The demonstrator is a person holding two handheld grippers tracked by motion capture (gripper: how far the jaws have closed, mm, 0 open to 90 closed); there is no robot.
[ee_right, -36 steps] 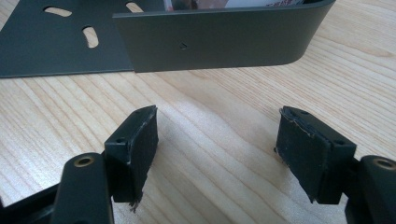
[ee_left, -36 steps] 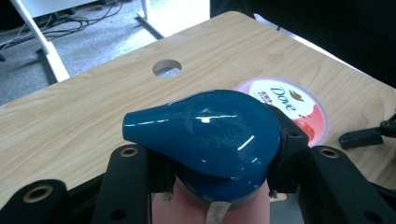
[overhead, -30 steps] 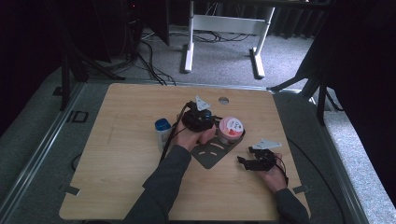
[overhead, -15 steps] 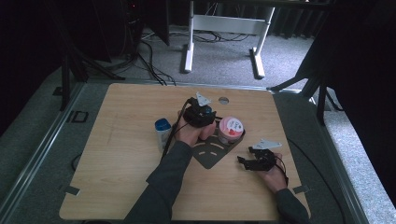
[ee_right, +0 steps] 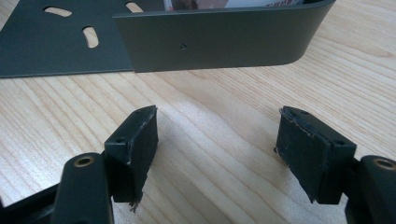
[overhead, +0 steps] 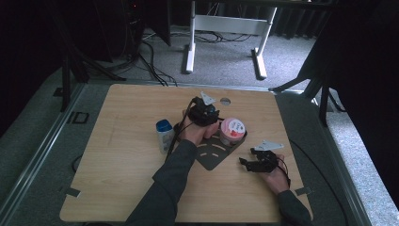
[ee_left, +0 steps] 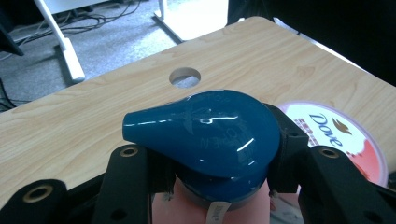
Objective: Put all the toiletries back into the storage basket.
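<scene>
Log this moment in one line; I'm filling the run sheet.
left gripper: shut on blue-capped bottle | right gripper: open, over table | Dove jar: on grey tray

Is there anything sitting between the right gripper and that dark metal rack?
Nothing visible. In the right gripper view, bare wood of the table lies between the open right gripper and the rack; the jaws are empty and apart from its wall.

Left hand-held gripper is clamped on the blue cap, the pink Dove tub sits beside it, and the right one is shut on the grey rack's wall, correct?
Not quite. The right hand-held gripper is open over bare wood, short of the grey rack, as the right gripper view shows. The rest holds.
</scene>
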